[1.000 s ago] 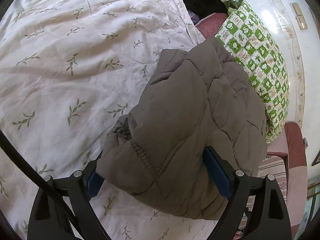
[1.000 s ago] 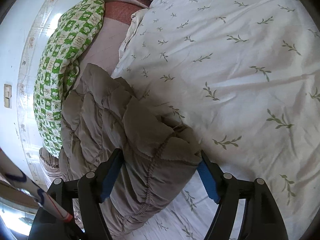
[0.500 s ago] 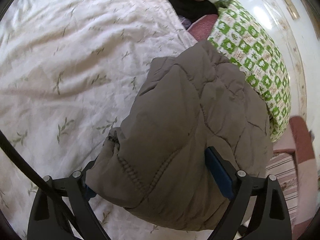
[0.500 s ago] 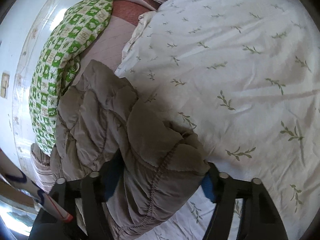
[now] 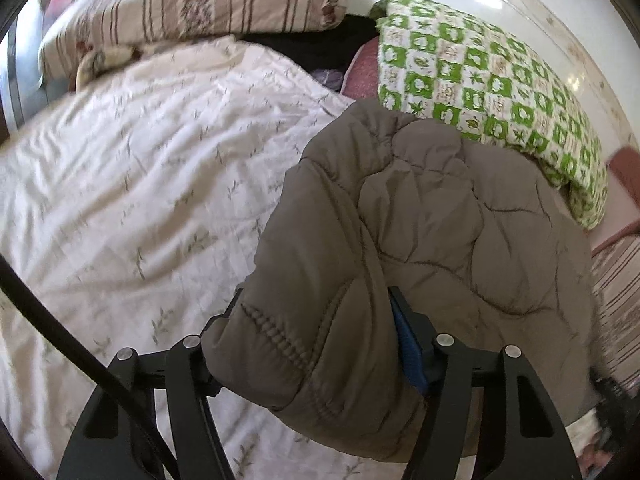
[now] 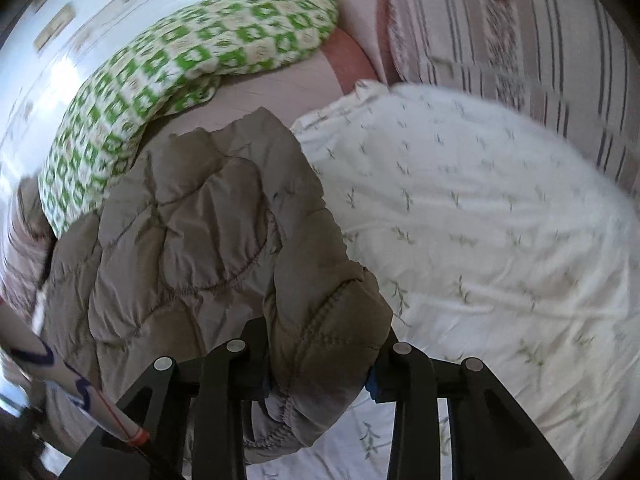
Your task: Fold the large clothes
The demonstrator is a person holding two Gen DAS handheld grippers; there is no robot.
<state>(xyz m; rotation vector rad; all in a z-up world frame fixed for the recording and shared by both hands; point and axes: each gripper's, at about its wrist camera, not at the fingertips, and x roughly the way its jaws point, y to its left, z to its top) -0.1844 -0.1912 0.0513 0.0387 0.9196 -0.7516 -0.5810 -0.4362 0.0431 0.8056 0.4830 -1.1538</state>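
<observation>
A grey-brown quilted puffer jacket (image 5: 420, 240) lies bunched at the bed's edge, lifted at its near end. My left gripper (image 5: 316, 320) is shut on a thick fold of the jacket near a stitched seam. My right gripper (image 6: 324, 344) is shut on another padded fold of the same jacket (image 6: 192, 248). The fabric hides most of the blue pads in both views.
A white sheet with a leaf print (image 5: 140, 200) covers the bed. A green and white checked pillow (image 5: 488, 80) lies beside the jacket by the wall. A striped pink folded quilt (image 5: 200, 4) lies at the head of the bed.
Both grippers have closed from wide open onto folds of the jacket and lifted, tilting the views up toward the pillows and wall.
</observation>
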